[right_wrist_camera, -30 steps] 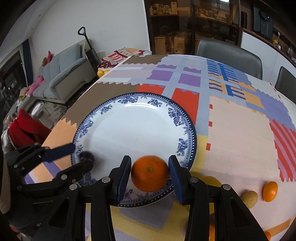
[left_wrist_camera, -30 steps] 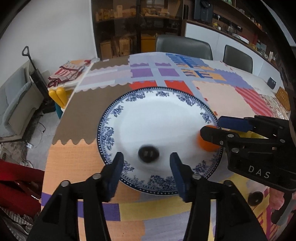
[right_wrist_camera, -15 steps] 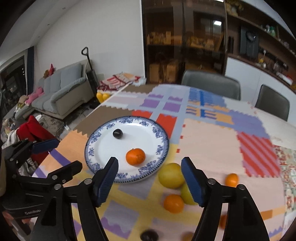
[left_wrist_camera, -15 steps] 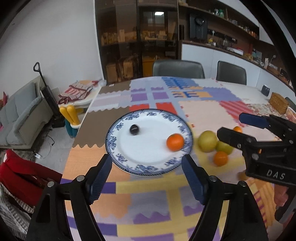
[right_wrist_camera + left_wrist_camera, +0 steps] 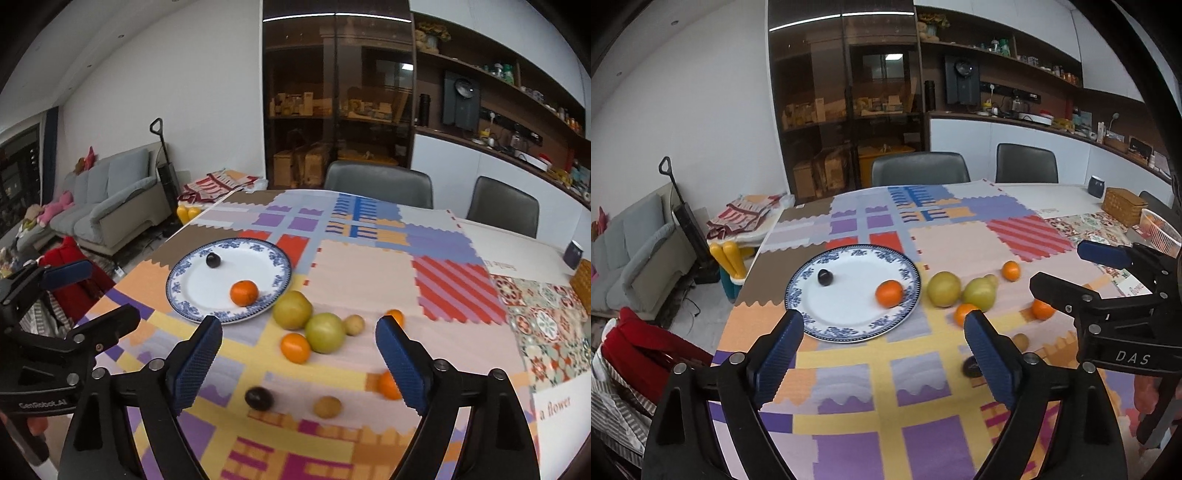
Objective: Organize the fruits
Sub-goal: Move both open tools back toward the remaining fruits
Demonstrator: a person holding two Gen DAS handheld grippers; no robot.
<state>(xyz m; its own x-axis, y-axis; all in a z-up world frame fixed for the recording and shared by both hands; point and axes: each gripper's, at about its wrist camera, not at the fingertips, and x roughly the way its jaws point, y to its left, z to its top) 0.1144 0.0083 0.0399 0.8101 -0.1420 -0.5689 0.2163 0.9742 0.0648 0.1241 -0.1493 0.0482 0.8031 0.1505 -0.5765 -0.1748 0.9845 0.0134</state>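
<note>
A blue-rimmed white plate (image 5: 846, 314) (image 5: 192, 284) holds a dark plum (image 5: 825, 277) (image 5: 213, 260) and an orange (image 5: 889, 293) (image 5: 243, 292). Right of the plate lie two yellow-green fruits (image 5: 291, 309) (image 5: 325, 332), several small oranges (image 5: 294, 348), a second dark plum (image 5: 259, 398) and brown kiwis (image 5: 327, 406). My left gripper (image 5: 884, 354) is open and empty, held high and back from the plate. My right gripper (image 5: 299, 363) is open and empty above the loose fruits.
A patchwork cloth (image 5: 362, 273) covers the table. Two grey chairs (image 5: 376, 184) stand at the far side. A wicker basket (image 5: 1123, 206) and a dark cup (image 5: 1096, 186) sit at the far right. A sofa (image 5: 107, 195) stands left of the table.
Both grippers let go of their fruits on the plate, opened wide and pulled up and back. The plum and orange stay on the plate.
</note>
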